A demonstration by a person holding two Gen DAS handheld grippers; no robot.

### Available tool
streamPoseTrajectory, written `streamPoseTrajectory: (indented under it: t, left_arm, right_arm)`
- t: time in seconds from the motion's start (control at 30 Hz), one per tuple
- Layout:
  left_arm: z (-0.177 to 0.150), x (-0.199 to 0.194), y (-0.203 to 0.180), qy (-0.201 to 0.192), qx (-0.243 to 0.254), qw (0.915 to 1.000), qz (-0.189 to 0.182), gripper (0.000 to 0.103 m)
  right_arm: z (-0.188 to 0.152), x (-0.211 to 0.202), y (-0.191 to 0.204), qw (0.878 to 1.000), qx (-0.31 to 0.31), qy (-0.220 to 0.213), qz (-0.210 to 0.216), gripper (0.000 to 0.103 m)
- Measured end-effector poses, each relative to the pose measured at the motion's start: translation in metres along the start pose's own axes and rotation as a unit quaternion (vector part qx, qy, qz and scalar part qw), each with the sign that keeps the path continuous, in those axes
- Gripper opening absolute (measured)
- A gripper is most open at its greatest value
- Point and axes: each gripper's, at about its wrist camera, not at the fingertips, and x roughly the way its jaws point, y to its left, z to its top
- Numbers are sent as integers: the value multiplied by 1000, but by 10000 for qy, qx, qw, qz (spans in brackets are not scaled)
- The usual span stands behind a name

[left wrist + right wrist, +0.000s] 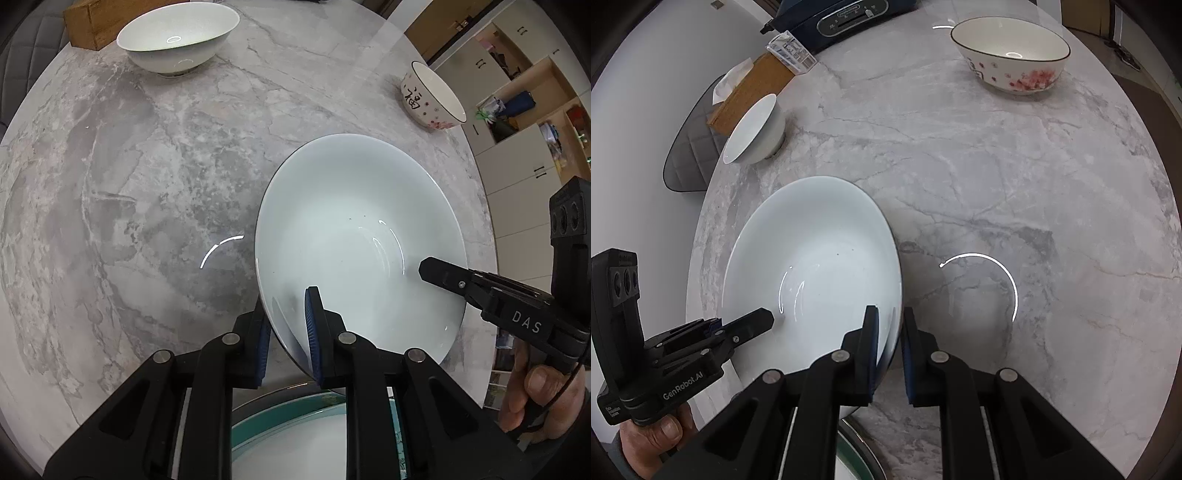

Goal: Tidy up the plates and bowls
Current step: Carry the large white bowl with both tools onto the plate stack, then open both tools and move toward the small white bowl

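A large white bowl [354,236] is held over the marble table [147,166] by both grippers. My left gripper [286,332] is shut on its left rim, one blue pad inside and one outside. My right gripper [888,339] is shut on its right rim [892,295] in the same way. Each gripper shows in the other's view, the right one [443,275] and the left one [753,323]. A plain white bowl [177,37] stands at the far left, also in the right wrist view [753,129]. A flowered bowl [1012,51] stands at the far right.
A teal-rimmed plate [295,435] lies just below my left gripper at the table's near edge. A wooden tissue box [753,92] and a dark appliance [842,14] sit at the far left edge. A grey chair [690,155] stands beside the table.
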Motion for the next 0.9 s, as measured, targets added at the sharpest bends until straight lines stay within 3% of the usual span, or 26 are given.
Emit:
streamPoseTrajectory:
  t: [0.3, 0.37, 0.4, 0.43, 0.5, 0.53, 0.6, 0.73, 0.77, 0.83, 0.9]
  left_arm:
    - [1, 14, 6, -49, -8, 10000, 30, 16]
    - [0, 14, 8, -73, -76, 9999, -19, 17]
    - [-1, 11, 8, -315, -94, 9995, -26, 17]
    - [-3, 6, 10, -390, -144, 9991, -39, 19]
    - [-7, -4, 14, -583, -188, 9981, -49, 39]
    - [-9, -10, 16, -654, -220, 9976, -67, 59]
    - [-15, -27, 23, -921, -224, 9954, -125, 66]
    - [-32, -59, 44, -1205, -530, 9912, -161, 83]
    - [-37, -66, 51, -1266, -641, 9898, -140, 93]
    - [-46, -78, 64, -1366, -832, 9870, -137, 103]
    - [-55, -86, 75, -1425, -935, 9854, 70, 103]
  right_arm:
    - [-9, 6, 0, 9999, -58, -103, -85, 14]
    - [-10, 5, 0, 9999, -52, -100, -34, 19]
    - [-11, 3, 0, 9999, -40, -138, -10, 23]
    - [-12, 0, 1, 9998, -39, -202, 23, 36]
    - [-13, -8, 2, 9994, -30, -335, 112, 57]
    - [-14, -13, 2, 9991, -5, -411, 115, 65]
    - [-16, -25, 0, 9981, 48, -569, 218, 71]
    - [-24, -51, -13, 9949, 222, -895, 397, 98]
    - [-28, -57, -17, 9940, 274, -952, 463, 103]
    - [-38, -67, -25, 9921, 349, -1065, 570, 103]
    - [-46, -73, -32, 9911, 419, -1089, 642, 103]
